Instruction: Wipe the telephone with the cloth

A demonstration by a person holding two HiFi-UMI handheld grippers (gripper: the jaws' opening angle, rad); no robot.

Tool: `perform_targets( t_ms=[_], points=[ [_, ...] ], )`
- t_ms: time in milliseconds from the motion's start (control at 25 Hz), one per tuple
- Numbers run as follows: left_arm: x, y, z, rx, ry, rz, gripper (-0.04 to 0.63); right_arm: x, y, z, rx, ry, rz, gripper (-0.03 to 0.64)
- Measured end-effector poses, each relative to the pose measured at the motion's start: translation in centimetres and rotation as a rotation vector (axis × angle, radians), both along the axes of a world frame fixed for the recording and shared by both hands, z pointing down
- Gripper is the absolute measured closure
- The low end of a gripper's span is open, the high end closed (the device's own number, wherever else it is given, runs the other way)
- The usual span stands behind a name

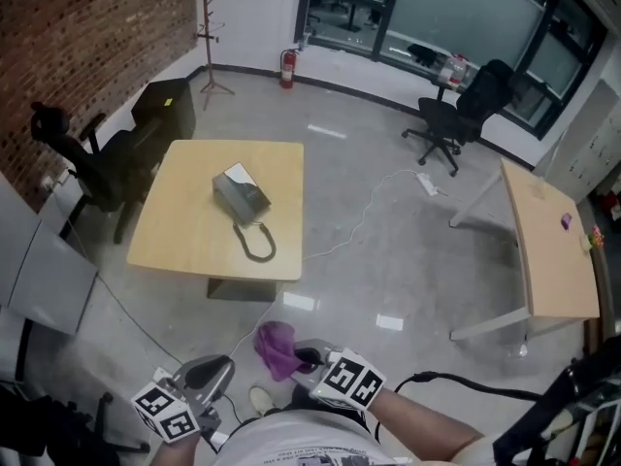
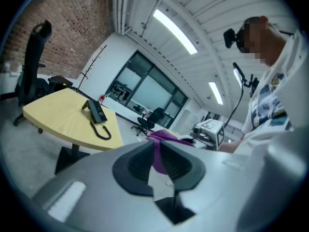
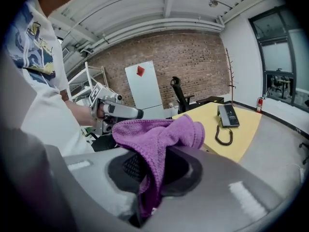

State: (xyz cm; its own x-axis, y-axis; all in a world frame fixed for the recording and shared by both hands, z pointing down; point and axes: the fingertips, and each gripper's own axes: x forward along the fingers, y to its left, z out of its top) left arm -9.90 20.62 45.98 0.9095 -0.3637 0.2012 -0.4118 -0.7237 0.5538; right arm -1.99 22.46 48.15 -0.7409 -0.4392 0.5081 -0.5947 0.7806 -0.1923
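Observation:
A grey telephone (image 1: 241,196) with a coiled cord (image 1: 258,242) lies on a square wooden table (image 1: 184,229) across the floor from me. My right gripper (image 1: 309,357) is shut on a purple cloth (image 1: 276,347), which drapes over its jaws in the right gripper view (image 3: 159,135). Low at the left, my left gripper (image 1: 221,367) stands apart from the cloth. Its jaws leave a narrow gap with nothing between the pads; the cloth (image 2: 166,136) shows beyond them. The telephone (image 2: 96,111) also shows far off in the left gripper view, and in the right gripper view (image 3: 228,115).
A black office chair (image 1: 102,163) and a dark cabinet (image 1: 163,110) stand at the table's left. A white cable (image 1: 364,212) runs over the floor. Another wooden table (image 1: 548,246) is at the right, a second chair (image 1: 456,115) by the windows, and a brick wall (image 1: 78,37) at the left.

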Motion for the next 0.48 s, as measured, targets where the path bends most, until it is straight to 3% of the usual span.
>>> perform_targets(
  t_ms=[240,480],
  points=[
    [0.5,2.8,-0.4,0.023,-0.027,-0.017,0.555,0.8,2.1,-2.3,0.067,-0.01,-0.029,0.573],
    [5.9,5.2,-1.1,0.02,0.007,-0.016,0.558,4.6,5.2,-3.2,0.108,0.011,-0.059,0.574]
  ],
)
